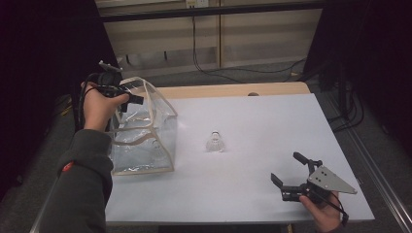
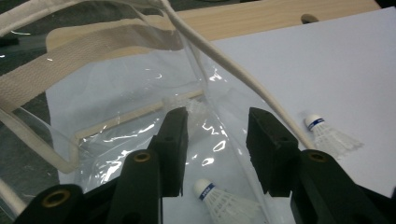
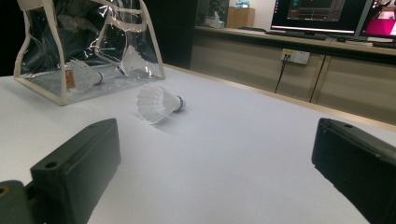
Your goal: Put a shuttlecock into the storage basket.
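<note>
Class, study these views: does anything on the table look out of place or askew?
One shuttlecock lies on its side on the white sheet, outside the clear bag that already holds others. Nothing looks damaged.

Glossy clear plastic bag (image 1: 145,141) with cream cloth trim; matt white sheet (image 1: 252,145) over pale wood.
</note>
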### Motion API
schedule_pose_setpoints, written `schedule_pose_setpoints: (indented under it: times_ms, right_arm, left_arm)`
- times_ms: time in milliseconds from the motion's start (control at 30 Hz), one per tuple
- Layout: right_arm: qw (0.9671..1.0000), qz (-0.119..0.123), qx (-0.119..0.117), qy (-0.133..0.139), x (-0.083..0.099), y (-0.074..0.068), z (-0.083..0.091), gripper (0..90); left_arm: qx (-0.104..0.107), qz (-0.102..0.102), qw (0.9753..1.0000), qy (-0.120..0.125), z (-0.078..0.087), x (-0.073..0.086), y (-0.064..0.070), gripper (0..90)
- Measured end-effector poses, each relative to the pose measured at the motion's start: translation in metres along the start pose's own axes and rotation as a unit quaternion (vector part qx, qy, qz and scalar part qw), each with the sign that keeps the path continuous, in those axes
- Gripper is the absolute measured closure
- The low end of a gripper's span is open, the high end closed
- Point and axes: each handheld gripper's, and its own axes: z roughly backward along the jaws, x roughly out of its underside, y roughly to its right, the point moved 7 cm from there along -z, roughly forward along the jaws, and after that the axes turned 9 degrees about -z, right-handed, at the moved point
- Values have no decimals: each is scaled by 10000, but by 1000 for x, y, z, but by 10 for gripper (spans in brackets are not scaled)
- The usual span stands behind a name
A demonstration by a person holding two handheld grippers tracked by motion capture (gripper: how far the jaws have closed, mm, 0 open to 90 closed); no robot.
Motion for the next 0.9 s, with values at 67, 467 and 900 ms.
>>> schedule_pose_setpoints:
  times_ms: [67,467,900]
  right_arm:
    - [10000,7,2,-2,0,0,0,14]
    - [10000,13,-16,24,-2,-2,0,15]
    - [10000,25,-17,26,-2,-2,0,15]
  left_arm:
    - [41,-19,10000,4,4,0,2,568]
    - [257,-24,9995,187,19,-3,18,440]
    - [591,-343,9976,143,28,-10,48,349]
